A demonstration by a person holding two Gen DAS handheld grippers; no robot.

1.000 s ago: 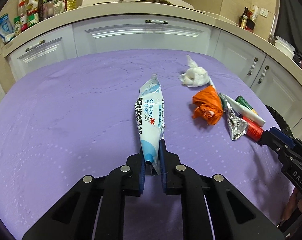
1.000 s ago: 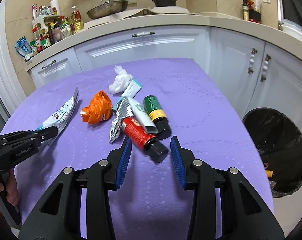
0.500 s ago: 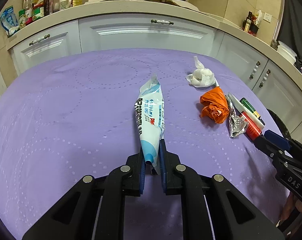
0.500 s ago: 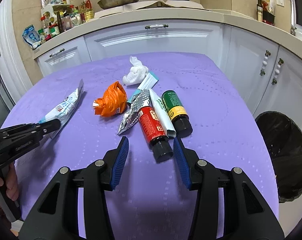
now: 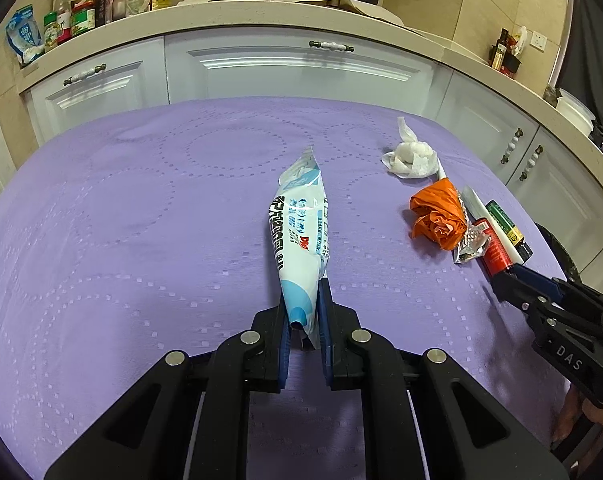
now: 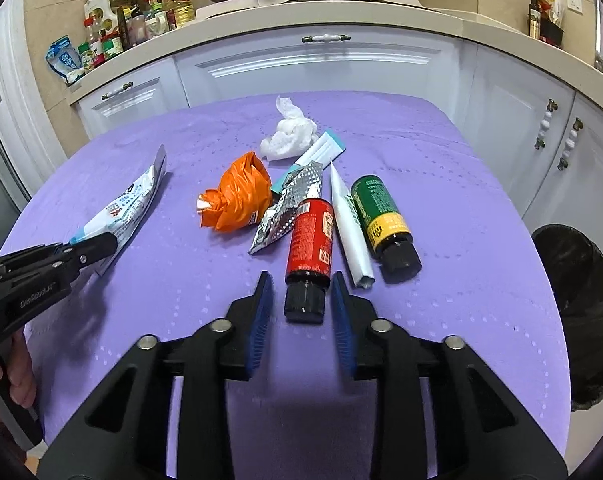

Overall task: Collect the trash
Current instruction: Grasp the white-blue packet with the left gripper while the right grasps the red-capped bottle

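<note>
A: Left wrist view, status of the left tongs (image 5: 303,308)?

B: Closed on the lower end of the white-and-blue snack wrapper (image 5: 301,236), which lies along the purple desk (image 5: 121,220).

A: Right tongs (image 6: 303,300)?

B: Partly open, jaws having just been closing. The cap of the red bottle (image 6: 311,236) sits between the pads without contact. White tube (image 6: 351,232) and green bottle (image 6: 381,216) lie just beside it. Black trash bin (image 6: 577,300) stands at the desk's right.

left hand-held gripper (image 5: 303,312) | black frame, blue pads, silver screws | right hand-held gripper (image 6: 301,296) | same build
</note>
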